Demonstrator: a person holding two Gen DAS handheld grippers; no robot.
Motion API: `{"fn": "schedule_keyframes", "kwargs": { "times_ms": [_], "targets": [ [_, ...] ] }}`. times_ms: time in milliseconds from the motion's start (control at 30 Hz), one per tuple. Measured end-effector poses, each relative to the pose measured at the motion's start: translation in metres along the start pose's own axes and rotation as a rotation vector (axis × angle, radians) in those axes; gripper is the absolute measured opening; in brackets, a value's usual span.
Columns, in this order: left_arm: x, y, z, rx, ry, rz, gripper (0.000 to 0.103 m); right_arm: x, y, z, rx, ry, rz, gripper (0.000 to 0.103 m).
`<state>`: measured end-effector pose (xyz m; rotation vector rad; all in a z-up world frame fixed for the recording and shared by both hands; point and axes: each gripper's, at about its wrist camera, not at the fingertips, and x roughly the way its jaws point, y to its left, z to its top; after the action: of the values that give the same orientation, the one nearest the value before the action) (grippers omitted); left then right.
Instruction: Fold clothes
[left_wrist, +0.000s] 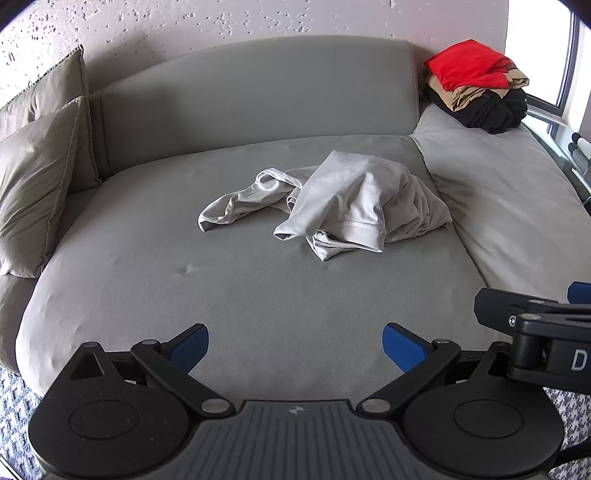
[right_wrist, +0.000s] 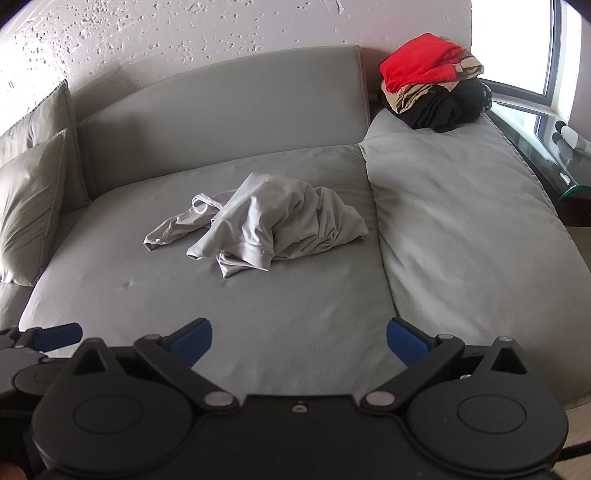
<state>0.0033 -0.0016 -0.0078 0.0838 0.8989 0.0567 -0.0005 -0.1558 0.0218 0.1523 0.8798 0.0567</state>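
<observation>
A crumpled light-grey shirt (left_wrist: 332, 201) (right_wrist: 273, 225) lies in a heap on the middle of the grey sofa seat (left_wrist: 229, 295) (right_wrist: 280, 306). My left gripper (left_wrist: 295, 345) hovers over the seat's front edge, well short of the shirt, open with nothing between its blue pads. My right gripper (right_wrist: 299, 341) hangs beside it to the right, also open and empty. The right gripper's black body shows at the right edge of the left wrist view, and the left gripper's blue finger (right_wrist: 61, 336) shows at the lower left of the right wrist view.
A stack of folded clothes, red on tan on black (left_wrist: 476, 85) (right_wrist: 434, 83), sits at the sofa's back right corner. Two olive cushions (left_wrist: 40, 177) (right_wrist: 33, 199) lean at the left. A glass side table (right_wrist: 554, 147) stands by the window on the right. A patterned rug (left_wrist: 14, 402) lies below.
</observation>
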Motion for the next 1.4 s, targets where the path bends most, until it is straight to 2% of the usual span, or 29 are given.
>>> {"fn": "schedule_keyframes", "kwargs": {
  "times_ms": [500,700,833,1033,1167,1267,1333,1400],
  "targets": [
    [0.004,0.003,0.003,-0.01,0.006,-0.012,0.102,0.004,0.002,0.002,0.002,-0.001,-0.007,0.102],
    [0.011,0.033,0.015,-0.053,-0.034,0.035,0.102,0.008,-0.009,0.016,0.074,-0.072,0.015,0.102],
    [0.02,0.058,0.028,-0.091,-0.051,0.072,0.102,0.018,-0.011,0.029,0.069,-0.104,0.014,0.102],
    [0.04,0.09,0.04,-0.149,-0.073,0.096,0.102,0.05,-0.002,0.047,0.031,-0.132,0.051,0.102],
    [0.064,0.103,0.044,-0.196,-0.063,0.101,0.092,0.083,0.006,0.057,0.015,-0.111,0.084,0.1],
    [0.085,0.109,0.045,-0.22,-0.015,0.048,0.082,0.107,0.008,0.067,0.054,-0.093,0.095,0.092],
    [0.095,0.111,0.043,-0.244,0.0,0.01,0.081,0.122,0.01,0.074,0.071,-0.078,0.114,0.092],
    [0.101,0.111,0.041,-0.258,0.004,0.023,0.082,0.135,0.014,0.081,0.074,-0.067,0.12,0.092]
  ]
}}
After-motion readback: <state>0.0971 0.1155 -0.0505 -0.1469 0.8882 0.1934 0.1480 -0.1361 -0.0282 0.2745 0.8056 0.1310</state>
